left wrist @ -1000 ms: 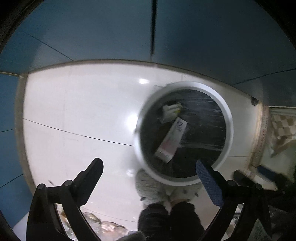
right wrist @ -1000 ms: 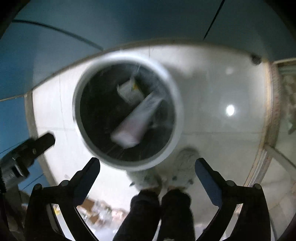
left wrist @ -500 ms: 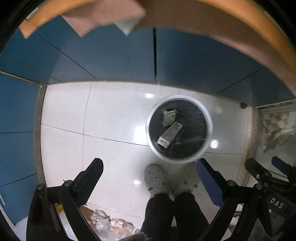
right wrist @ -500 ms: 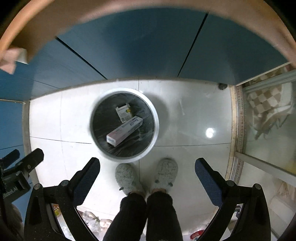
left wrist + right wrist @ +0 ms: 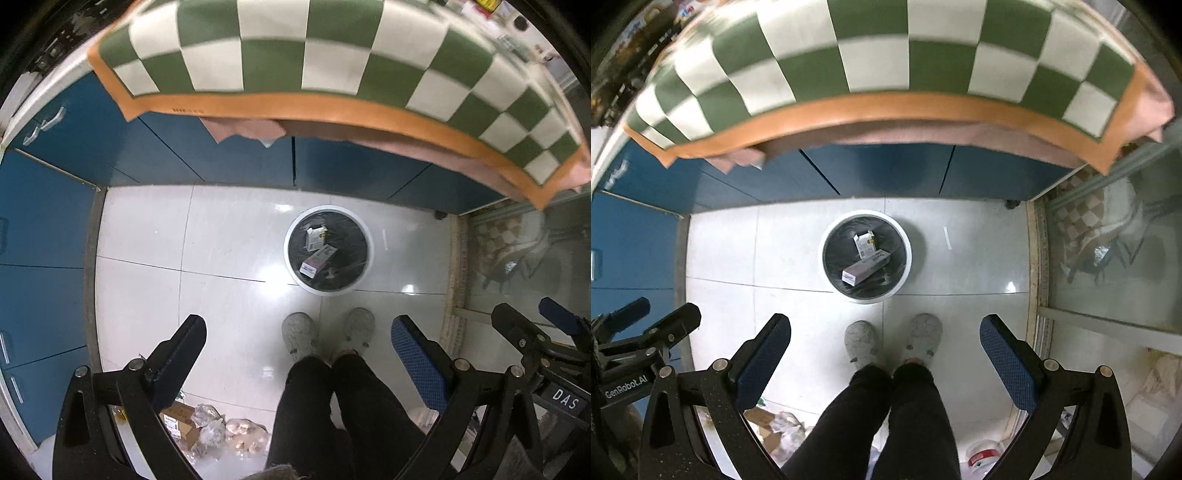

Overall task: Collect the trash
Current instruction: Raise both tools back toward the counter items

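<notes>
Bare floor tiles (image 5: 229,251) around bin (image 5: 364,275)

tablecloth (image 5: 332,55): top cut off, blurred | box (image 5: 866,267) print: unreadable | legs (image 5: 886,424): cropped below

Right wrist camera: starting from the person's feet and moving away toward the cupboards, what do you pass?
Grey slippers → white trash bin with two boxes inside → blue cupboard doors → checkered green-and-white cloth hanging over the counter edge.
</notes>
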Tool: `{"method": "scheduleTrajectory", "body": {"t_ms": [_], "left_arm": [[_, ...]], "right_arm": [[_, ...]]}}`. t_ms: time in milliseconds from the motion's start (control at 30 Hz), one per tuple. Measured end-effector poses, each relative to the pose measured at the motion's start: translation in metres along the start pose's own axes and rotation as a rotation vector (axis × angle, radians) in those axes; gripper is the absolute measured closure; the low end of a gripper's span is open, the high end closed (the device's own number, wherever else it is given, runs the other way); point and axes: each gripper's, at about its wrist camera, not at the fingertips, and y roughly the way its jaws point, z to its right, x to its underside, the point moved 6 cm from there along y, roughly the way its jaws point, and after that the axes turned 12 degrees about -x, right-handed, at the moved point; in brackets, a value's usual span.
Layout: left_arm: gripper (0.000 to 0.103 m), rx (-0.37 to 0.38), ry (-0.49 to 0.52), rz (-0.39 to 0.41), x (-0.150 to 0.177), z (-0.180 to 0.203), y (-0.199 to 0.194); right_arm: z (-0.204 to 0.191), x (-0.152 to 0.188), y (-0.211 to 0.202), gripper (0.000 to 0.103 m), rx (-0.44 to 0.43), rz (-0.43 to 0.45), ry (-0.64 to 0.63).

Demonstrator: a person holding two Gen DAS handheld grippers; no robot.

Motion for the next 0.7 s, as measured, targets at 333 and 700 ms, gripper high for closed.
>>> {"method": "scheduleTrajectory", "body": {"t_ms": [333, 700], "left_arm": [[0.0, 0.021, -0.013, 0.244, -0.064, -0.012, -0.117], [0.001, -0.017, 0.016, 0.36, -0.222, 0.05, -0.185]], "right_arm": [[-0.04, -0.034, -0.117, 0.0, -0.158, 0.142, 0.062], [0.039, -0.2, -0.182, 0.0, -0.181, 0.339, 0.203]]}}
